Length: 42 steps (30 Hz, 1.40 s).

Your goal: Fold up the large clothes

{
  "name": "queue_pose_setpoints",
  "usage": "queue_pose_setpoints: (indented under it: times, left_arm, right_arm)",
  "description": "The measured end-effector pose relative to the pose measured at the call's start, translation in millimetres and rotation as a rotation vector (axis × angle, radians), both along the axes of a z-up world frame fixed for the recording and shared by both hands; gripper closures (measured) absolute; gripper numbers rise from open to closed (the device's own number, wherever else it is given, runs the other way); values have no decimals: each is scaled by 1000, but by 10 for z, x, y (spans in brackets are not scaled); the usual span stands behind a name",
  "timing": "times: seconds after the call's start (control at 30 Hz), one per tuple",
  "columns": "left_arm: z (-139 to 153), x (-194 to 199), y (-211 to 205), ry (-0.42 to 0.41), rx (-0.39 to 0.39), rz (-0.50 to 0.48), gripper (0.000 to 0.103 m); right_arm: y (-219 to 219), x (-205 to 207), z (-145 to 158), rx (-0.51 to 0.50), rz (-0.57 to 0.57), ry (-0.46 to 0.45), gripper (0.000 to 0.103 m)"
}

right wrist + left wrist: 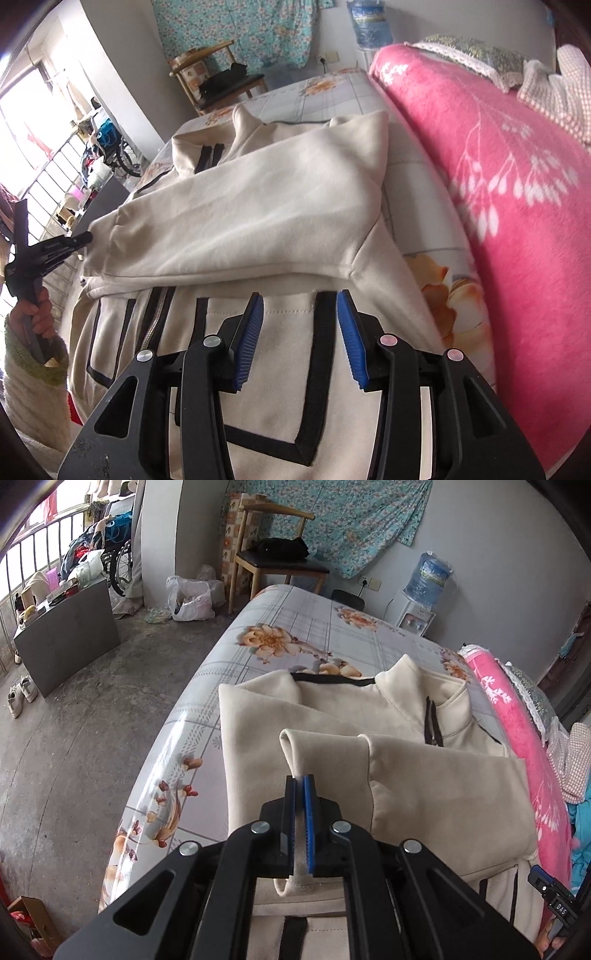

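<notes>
Blue-padded left gripper (300,781) pinches the cream jacket's (424,775) sleeve cuff (295,744). Right gripper (300,295) hovers partly open, empty, over the jacket's near hem.

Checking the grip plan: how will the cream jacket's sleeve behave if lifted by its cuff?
Probably floppy: the sleeve sags from the left gripper. Likely drags rather than slides, since the jacket looks thick and fleecy.

Bright window glare, fisheye-warped edges

jacket (332,709) on bed (295,627), sleeve (240,206) across its chest, blanket (498,184) right, chair (273,557) beyond
</notes>
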<state>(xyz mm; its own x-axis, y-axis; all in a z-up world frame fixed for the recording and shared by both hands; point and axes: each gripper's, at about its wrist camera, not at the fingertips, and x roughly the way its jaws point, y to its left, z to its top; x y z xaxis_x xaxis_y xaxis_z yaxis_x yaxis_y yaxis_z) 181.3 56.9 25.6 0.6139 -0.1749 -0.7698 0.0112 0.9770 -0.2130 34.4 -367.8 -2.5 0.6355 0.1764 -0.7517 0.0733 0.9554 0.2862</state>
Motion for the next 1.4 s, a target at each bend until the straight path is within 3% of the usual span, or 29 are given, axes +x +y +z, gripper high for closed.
queue_pose_setpoints:
  times: [0.1, 0.17, 0.27, 0.37, 0.57, 0.8, 1.0, 1.2, 1.27, 1.3, 1.33, 1.4]
  left_arm:
    - [47, 8, -31, -21, 40, -3, 99]
    - [-98, 71, -28, 34, 39, -8, 99]
    - [-390, 152, 57, 140, 10, -2, 96]
    - [-421, 116, 196, 157, -85, 15, 92]
    - [-462, 54, 159, 201, -119, -32, 80]
    - [-452, -10, 14, 173, -10, -38, 79]
    - [-199, -164, -26, 49, 62, -33, 79]
    - [-261, -72, -274, 55, 85, -99, 79]
    - [-321, -50, -341, 64, 82, -112, 79]
    - [-348, -44, -375, 68, 84, -116, 79]
    - [-365, -43, -407, 71, 87, -120, 79]
    - [-379, -53, -458, 68, 88, -131, 79]
  right_arm:
    - [-12, 34, -5, -28, -19, 1, 62]
    - [-42, 55, -51, -16, -32, 15, 62]
    - [-61, 75, -107, 10, -44, 29, 62]
    - [-53, 71, -100, -5, -39, 30, 62]
    - [-55, 60, -107, -16, -45, 31, 62]
    - [-60, 70, -52, -44, -54, 18, 62]
    - [135, 24, 214, -341, -23, -62, 61]
    - [246, 246, -92, -513, 105, 58, 57]
    - [253, 275, -177, -576, 101, 76, 66]
    - [230, 292, -195, -612, 80, 80, 80]
    - [177, 293, -173, -602, 64, 69, 83]
    - [26, 253, -60, -481, 22, 23, 88]
